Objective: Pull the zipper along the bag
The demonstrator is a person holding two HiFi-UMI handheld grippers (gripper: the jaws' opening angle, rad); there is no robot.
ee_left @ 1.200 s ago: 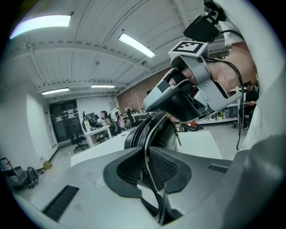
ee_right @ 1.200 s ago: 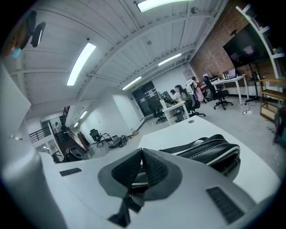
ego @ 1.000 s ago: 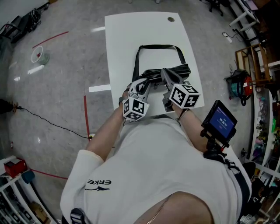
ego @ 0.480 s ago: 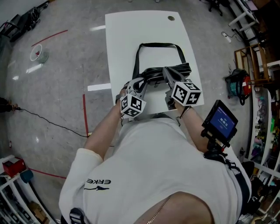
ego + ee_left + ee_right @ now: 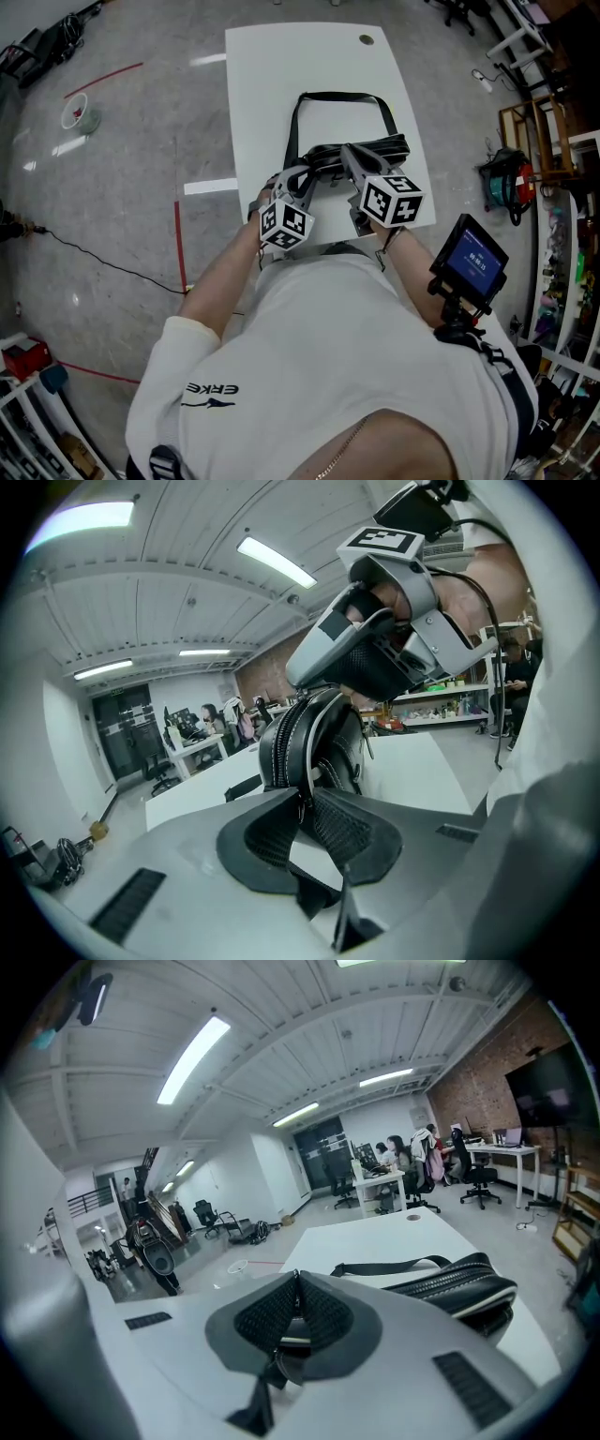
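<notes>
A black leather bag [image 5: 380,150] lies on the white table [image 5: 267,84], its strap [image 5: 337,97] looped toward the far edge. My left gripper [image 5: 307,180] is shut on the bag's near left end; in the left gripper view the bag [image 5: 314,738] rises from between the pads [image 5: 347,832], zipper teeth running up its top. My right gripper [image 5: 349,156] sits just right of it, over the bag's top. In the right gripper view its pads [image 5: 319,1316] are shut on a small zipper pull [image 5: 292,1340], with the bag [image 5: 459,1293] stretching off to the right.
A small screen on a stand [image 5: 469,258] is at the person's right elbow. A round cable hole [image 5: 366,40] marks the table's far corner. Shelving and a green-black machine [image 5: 511,183] stand to the right; red tape lines [image 5: 178,244] cross the floor on the left.
The right gripper has shifted a little to the left along the bag's top. The left gripper has edged slightly left and then held its grip.
</notes>
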